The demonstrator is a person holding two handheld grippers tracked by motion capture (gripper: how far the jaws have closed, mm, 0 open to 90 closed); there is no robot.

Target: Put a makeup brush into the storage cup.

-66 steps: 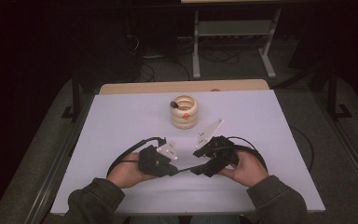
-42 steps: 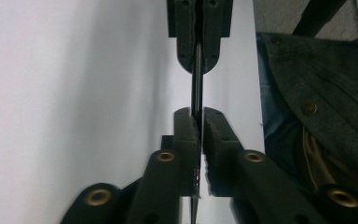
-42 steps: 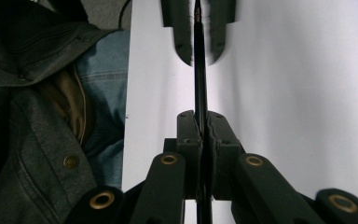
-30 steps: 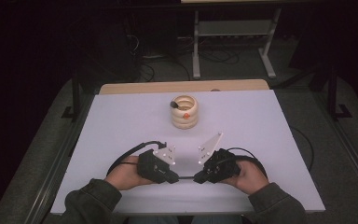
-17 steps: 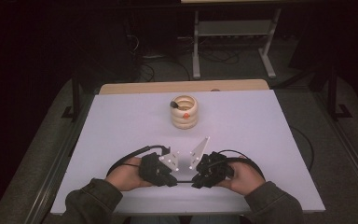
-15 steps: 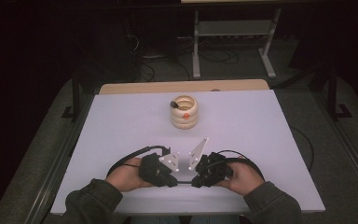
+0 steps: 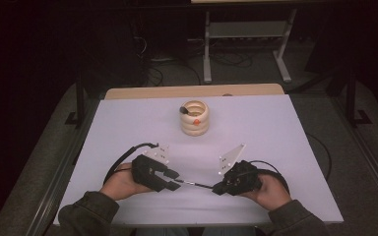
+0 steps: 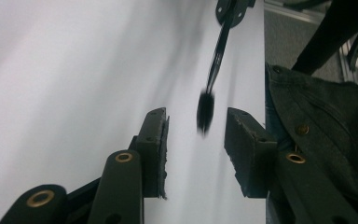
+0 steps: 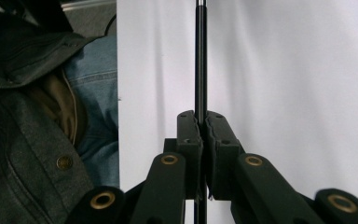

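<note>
Right claw [image 9: 202, 122] clamps a thin, perhaps bristle-tipped brush [image 9: 200, 56].

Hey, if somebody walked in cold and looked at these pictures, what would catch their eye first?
Probably the thin black brush stretched between the two grippers near the front of the white table: the right gripper is clamped on its handle, and its bristle tip hangs between the open jaws of the left gripper. Next, the cream ringed pot standing alone toward the far middle of the table.
</note>
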